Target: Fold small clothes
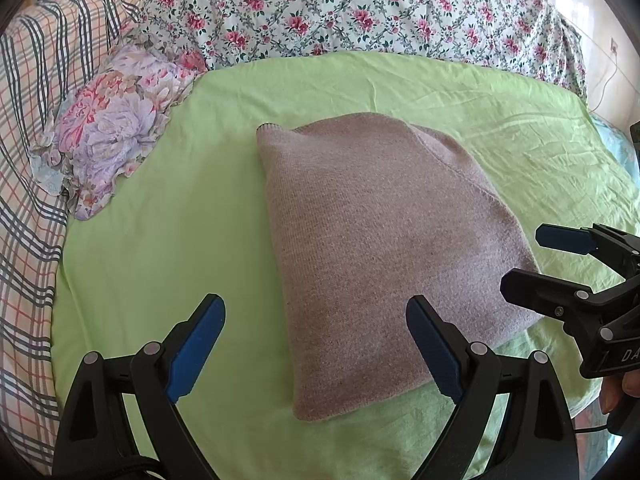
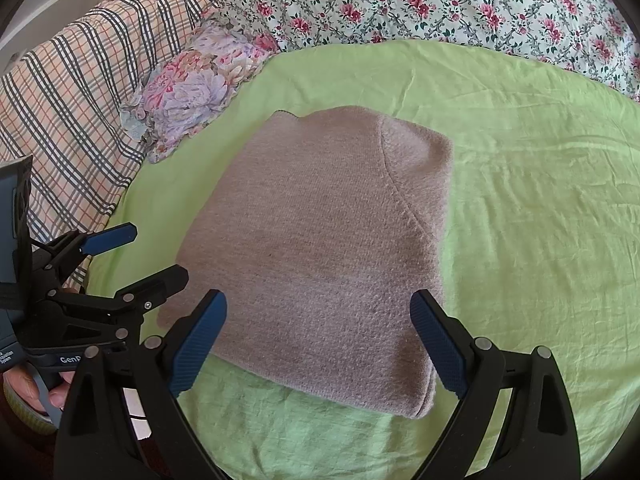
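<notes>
Left gripper (image 1: 316, 344) and right gripper (image 2: 318, 344) both hang released, jaws wide, empty, over the near edge of the green sheet (image 1: 160, 240). The sweater (image 1: 372, 248) lies mid-sheet as a compact rectangle, apparently already folded. Judged step: fold finished, or one last halving pending; the next move would need a pinch on each near corner. Beyond: pillow (image 1: 112, 132), floral quilt (image 1: 360, 8).
</notes>
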Tool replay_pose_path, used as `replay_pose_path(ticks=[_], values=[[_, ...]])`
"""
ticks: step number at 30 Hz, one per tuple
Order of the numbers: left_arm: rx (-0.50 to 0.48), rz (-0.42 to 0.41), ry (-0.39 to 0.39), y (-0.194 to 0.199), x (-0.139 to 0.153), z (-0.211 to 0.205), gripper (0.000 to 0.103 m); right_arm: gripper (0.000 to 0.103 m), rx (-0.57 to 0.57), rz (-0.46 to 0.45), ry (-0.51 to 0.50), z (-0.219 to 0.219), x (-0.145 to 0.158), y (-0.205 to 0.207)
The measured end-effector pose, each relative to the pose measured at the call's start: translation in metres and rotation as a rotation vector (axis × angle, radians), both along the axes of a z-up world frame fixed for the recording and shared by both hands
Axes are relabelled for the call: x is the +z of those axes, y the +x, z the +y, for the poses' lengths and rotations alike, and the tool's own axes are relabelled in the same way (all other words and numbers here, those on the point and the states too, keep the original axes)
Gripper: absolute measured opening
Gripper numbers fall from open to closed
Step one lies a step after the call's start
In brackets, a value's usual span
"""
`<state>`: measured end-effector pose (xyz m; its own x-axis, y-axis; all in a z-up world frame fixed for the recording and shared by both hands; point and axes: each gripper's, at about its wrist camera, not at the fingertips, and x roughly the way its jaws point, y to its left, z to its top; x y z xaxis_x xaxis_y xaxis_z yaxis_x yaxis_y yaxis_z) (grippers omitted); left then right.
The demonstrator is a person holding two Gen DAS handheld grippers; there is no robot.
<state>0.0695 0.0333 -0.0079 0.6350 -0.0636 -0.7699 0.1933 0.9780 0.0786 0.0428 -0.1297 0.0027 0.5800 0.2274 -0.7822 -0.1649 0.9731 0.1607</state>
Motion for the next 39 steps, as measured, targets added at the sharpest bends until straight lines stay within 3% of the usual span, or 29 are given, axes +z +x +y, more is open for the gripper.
replay_pose_path(ticks=[39], values=[[-0.002,0.002,0.005,0.0020,0.0009,-0.0024,0.093,0.093,-0.002,-0.001,0.003,-0.0004,0.0000,0.0002]])
